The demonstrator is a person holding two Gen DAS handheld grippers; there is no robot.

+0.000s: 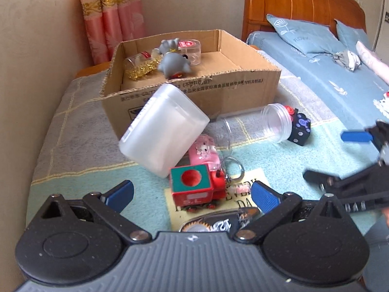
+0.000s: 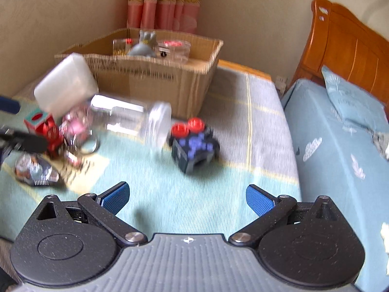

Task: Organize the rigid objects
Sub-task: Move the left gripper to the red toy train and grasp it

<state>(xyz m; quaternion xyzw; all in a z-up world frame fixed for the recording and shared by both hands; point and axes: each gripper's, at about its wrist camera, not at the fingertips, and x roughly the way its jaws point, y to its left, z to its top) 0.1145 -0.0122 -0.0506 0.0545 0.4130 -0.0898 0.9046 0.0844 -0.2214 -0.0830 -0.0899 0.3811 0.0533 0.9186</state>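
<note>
While my left hand-held gripper (image 1: pixel 192 192) and right hand-held gripper (image 2: pixel 187 198) gape empty at lower frame, blur smears the clear jar (image 2: pixel 131 119) mid-frame; the cardboard box (image 1: pixel 243 85) sits upper centre, half-hiding its contents.

One cardboard box (image 1: pixel 243 85) holds two grey animal figures (image 1: pixel 173 64), one clear lidded tub (image 1: pixel 192 48) and one glitter-filled bottle (image 1: pixel 139 67). Outside it lie one frosted container (image 1: pixel 163 129), one clear jar (image 1: pixel 257 124), one black cube (image 1: pixel 300 130), one red toy train (image 1: pixel 197 189) and one pink keychain (image 1: pixel 205 154).
</note>
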